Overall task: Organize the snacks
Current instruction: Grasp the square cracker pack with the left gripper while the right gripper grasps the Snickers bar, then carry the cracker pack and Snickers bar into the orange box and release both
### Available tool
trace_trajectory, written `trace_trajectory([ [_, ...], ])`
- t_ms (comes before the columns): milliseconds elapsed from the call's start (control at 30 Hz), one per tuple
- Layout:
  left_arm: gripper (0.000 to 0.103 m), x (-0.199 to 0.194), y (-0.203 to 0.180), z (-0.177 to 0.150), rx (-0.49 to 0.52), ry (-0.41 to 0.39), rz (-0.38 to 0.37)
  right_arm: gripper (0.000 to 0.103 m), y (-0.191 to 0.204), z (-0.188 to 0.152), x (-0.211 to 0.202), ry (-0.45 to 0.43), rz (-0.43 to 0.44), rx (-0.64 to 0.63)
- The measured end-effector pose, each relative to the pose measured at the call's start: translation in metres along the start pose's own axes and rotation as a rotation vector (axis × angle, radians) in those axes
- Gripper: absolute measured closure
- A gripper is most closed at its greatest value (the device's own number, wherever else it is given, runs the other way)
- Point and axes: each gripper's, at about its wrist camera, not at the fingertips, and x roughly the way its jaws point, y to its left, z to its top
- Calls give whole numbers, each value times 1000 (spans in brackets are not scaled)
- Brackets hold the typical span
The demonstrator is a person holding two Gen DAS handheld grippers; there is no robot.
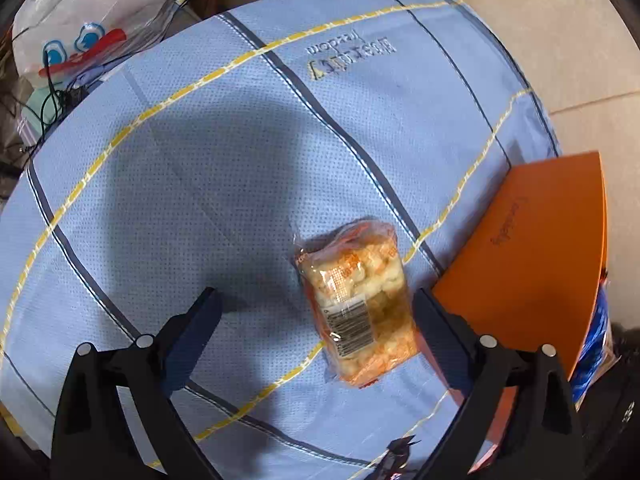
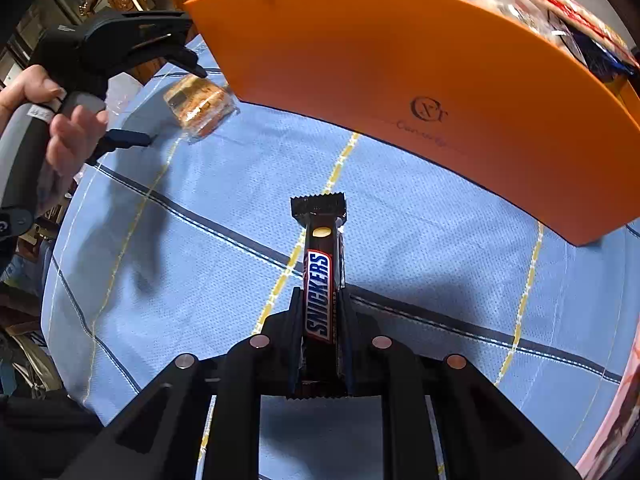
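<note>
Gripper in your right hand (image 2: 320,320) pinches a Snickers bar (image 2: 320,276) between its closed fingers, the bar pointing out ahead over the blue cloth-covered tabletop (image 2: 224,216), short of the orange box (image 2: 400,92) at the far edge. Your left gripper (image 1: 316,304) hangs with its jaws wide above a clear packet of golden puffed snacks (image 1: 356,304), which lies flat on the cloth just beside the box's orange wall; the fingers straddle it loosely and do not touch it.

The sorting looks well advanced but unfinished. The box already holds several wrapped snacks: blue, red and clear packets show above its rim in the right wrist view, though their exact number cannot be told. Two items appear to remain outside it, the bar you hold and the puffed packet on the cloth. No other loose snack is visible on the tabletop.

A white plastic bag (image 1: 92,28) with a cartoon print sits beyond the far left corner, off the cloth, seemingly no part of the job.
</note>
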Motion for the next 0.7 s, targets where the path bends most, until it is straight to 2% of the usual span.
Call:
trace_trajectory([
  [133,5,2,-2,1,-25,-27,11,87,2,-3,0,7,1,-5],
  [233,5,4,-8,2,-56,-41,68,87,3,-5,-2,8,-1,-10],
  [300,7,7,-14,5,-43,-25,124,87,5,-3,-2,5,-3,-15],
  [333,13,8,-17,5,-25,-11,157,87,7,-3,-5,4,-5,-16],
  [367,26,9,-22,5,12,11,219,87,6,-5,-7,2,-7,-13],
  [400,33,11,-29,3,75,42,305,87,6,-6,-9,1,-12,-11],
  [433,40,12,-36,-1,152,55,348,87,4,-8,-12,0,-14,-7],
  [467,48,12,-39,-2,177,55,350,87,3,-8,-14,-2,-16,-2],
  [533,57,9,-38,-7,212,114,366,87,2,-9,-17,-8,-21,4],
  [600,57,6,-31,-13,227,149,373,87,1,-11,-21,-14,-19,9],
  [700,58,1,-13,-28,264,195,338,87,-1,-15,-27,-22,-13,13],
])
